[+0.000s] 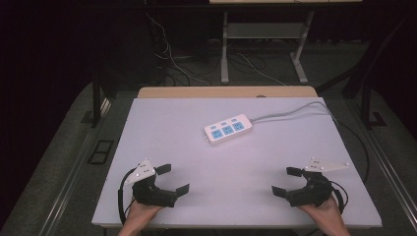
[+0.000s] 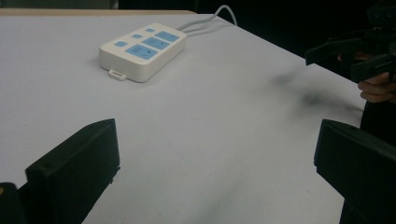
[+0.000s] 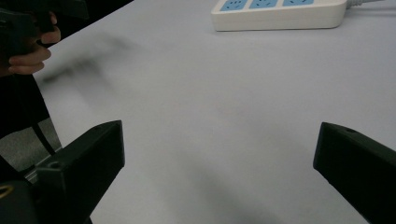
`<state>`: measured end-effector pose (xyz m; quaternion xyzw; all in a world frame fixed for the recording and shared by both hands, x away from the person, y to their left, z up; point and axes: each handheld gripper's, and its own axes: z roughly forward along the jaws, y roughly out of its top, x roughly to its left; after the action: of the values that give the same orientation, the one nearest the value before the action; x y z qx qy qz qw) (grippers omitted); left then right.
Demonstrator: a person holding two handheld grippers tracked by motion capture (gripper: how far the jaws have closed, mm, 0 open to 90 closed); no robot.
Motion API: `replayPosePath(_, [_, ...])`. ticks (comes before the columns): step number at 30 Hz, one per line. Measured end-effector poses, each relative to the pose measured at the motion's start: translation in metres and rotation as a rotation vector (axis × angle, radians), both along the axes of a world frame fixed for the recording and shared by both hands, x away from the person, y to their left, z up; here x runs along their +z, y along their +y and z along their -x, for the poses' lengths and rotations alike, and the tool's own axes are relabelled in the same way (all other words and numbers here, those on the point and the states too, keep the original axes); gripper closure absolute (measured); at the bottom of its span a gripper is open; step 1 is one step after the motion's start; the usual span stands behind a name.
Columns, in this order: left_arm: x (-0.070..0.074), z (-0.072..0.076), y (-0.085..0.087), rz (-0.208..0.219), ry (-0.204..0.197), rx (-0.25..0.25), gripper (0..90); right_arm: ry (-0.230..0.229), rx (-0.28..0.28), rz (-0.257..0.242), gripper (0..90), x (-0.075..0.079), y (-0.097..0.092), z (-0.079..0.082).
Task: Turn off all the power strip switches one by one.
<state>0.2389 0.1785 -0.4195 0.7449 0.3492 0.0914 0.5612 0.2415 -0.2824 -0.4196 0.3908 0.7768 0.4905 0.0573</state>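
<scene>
Power strip is the one thing on the table, sitting a little beyond the middle with its white cord running off toward the far right corner. It lies flat, sockets up, turned at a slight angle, and nothing else is near it.

Your left gripper rests at the near left edge with its jaws spread wide and nothing between them; in the left gripper view the strip sits ahead and to the left of where those jaws point. Your right gripper rests at the near right edge, jaws just as wide and just as empty, and in the right gripper view the strip is at the top edge. Both grippers are well apart from it.

Watch a few things if you go for it. The body looks wide and smooth, so a grip across its width would likely leave the pads on the rounded edges, where they can slide off; taking it across the shorter side or by one end seems safer. Its skewed lie means you probably need to turn your wrist to meet it squarely, or one jaw will nudge it and spin it on the slick surface. The cord may drag or pull the strip back as you lift, and two grippers closing on one small thing could knock together.
</scene>
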Motion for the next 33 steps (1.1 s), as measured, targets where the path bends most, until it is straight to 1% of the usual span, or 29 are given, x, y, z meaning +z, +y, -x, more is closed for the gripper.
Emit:
replayPosePath(6, [-0.0005, 0.0, -0.0019, -0.008, 0.0, -0.011, 0.0, 0.01, -0.016, -0.002, 1.8, -0.0003, -0.0033, -0.0004])
replayPosePath(16, [0.0, 0.0003, -0.0027, -0.013, 0.004, -0.009, 0.0, 0.011, -0.013, -0.001, 1.8, -0.0009, -0.0043, -0.0004])
replayPosePath(18, [0.0002, -0.0004, -0.0027, -0.02, 0.005, -0.017, 0.0, 0.014, -0.013, 0.004, 1.8, -0.0012, -0.0042, -0.0006])
replayPosePath(25, [0.0011, -0.0007, -0.0025, -0.028, 0.005, -0.021, 0.0, 0.022, -0.011, 0.009, 1.8, -0.0024, -0.0042, -0.0011])
replayPosePath(33, [0.0086, -0.0026, -0.0013, -0.041, -0.003, -0.022, 0.0, 0.024, -0.008, 0.009, 1.8, -0.0029, -0.0041, -0.0013])
